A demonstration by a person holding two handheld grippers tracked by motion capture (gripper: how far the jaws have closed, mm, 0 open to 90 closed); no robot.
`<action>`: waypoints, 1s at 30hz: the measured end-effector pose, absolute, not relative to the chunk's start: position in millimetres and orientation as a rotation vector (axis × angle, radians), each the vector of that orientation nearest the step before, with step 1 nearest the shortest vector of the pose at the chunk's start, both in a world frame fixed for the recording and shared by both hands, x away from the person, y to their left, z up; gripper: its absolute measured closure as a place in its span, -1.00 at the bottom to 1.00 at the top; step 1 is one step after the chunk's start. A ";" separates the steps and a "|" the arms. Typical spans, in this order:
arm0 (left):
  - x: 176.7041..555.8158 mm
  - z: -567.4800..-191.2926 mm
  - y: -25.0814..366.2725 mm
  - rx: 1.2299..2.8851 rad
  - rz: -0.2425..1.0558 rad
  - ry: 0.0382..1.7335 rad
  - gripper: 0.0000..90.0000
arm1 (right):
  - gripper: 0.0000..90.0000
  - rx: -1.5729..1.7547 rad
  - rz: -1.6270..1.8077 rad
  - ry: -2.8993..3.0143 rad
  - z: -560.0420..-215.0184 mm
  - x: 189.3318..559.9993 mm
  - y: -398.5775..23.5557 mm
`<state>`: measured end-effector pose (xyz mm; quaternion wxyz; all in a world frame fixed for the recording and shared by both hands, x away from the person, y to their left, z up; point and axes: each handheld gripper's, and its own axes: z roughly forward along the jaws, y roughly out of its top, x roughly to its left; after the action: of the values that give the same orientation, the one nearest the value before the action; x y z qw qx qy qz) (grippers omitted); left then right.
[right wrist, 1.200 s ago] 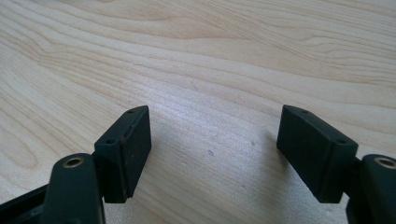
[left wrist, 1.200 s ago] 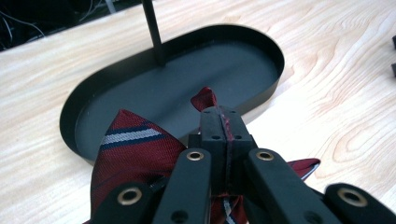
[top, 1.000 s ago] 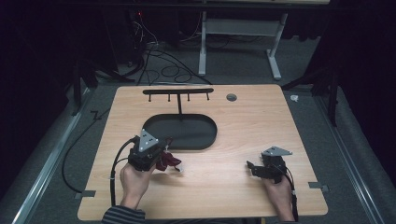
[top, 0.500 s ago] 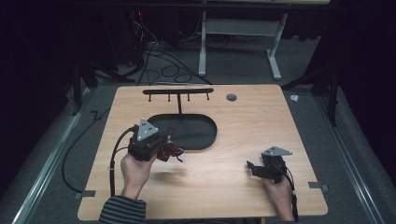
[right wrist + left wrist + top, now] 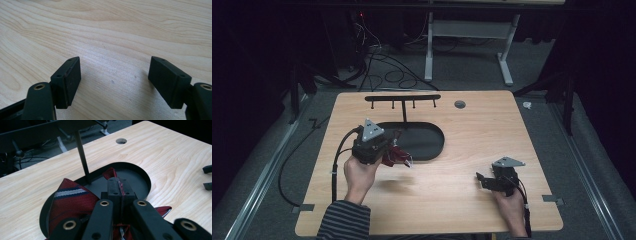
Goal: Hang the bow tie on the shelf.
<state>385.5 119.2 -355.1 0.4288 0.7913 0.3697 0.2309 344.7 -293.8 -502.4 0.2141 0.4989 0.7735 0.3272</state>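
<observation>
The red striped tie (image 5: 72, 202) is pinched in the left gripper (image 5: 119, 185), whose jaws are pressed together on a fold of the cloth, so that only a thin red edge shows between the pads. The rest of the tie bunches out on both sides of the jaws and hangs over the near edge of the black oval base (image 5: 427, 142) of the hook stand (image 5: 402, 98). That gripper is held above the table (image 5: 492, 125), at the near left end of the base, tilted forward and down toward it, with the left hand (image 5: 358, 175) gripping it from below. The right gripper (image 5: 484, 181) sits well to the right of the base, low over bare wood, its jaws spread wide with nothing between them; the right hand (image 5: 511, 207) holds it level, pointing left.
</observation>
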 end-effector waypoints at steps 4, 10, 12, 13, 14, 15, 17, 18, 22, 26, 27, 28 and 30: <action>392.3 -350.5 118.3 1.968 0.574 0.924 1.00 | -0.39 1.386 0.907 2.147 -502.3 344.5 -293.6; 399.3 -347.4 117.2 1.966 0.585 0.928 1.00 | -0.39 1.384 0.907 2.147 -502.3 344.6 -293.8; 403.0 -346.3 116.4 1.964 0.585 0.928 1.00 | -0.38 1.383 0.907 2.147 -502.3 344.6 -293.8; 404.4 -346.0 116.1 1.963 0.580 0.931 1.00 | -0.38 1.384 0.908 2.147 -502.3 344.6 -293.8; 406.1 -345.9 115.7 1.962 0.581 0.933 0.99 | -0.38 1.385 0.909 2.147 -502.3 344.6 -293.9; 407.5 -345.5 115.0 1.962 0.584 0.935 0.99 | -0.38 1.381 0.908 2.147 -502.4 344.7 -294.1; 410.2 -344.1 114.2 1.960 0.590 0.936 1.00 | -0.38 1.384 0.908 2.147 -502.3 344.6 -293.9; 410.2 -344.1 114.2 1.960 0.590 0.936 0.99 | -0.38 1.384 0.908 2.147 -502.3 344.6 -293.9; 415.1 -339.8 112.5 1.952 0.599 0.937 1.00 | -0.39 1.384 0.908 2.147 -502.3 344.6 -293.8; 421.0 -337.7 111.3 1.948 0.610 0.943 0.99 | -0.38 1.381 0.909 2.147 -502.4 344.6 -294.1; 422.5 -337.1 111.2 1.945 0.615 0.947 0.99 | -0.38 1.380 0.908 2.147 -502.4 344.7 -294.1; 425.0 -335.7 111.1 1.938 0.624 0.954 0.99 | -0.39 1.384 0.909 2.147 -502.3 344.6 -293.9; 427.5 -334.3 110.5 1.934 0.629 0.957 0.99 | -0.39 1.383 0.908 2.147 -502.3 344.6 -293.8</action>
<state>427.5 110.5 -334.3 0.4324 0.7759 0.3838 0.2523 344.6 -293.8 -502.3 0.2137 0.4985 0.7737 0.3273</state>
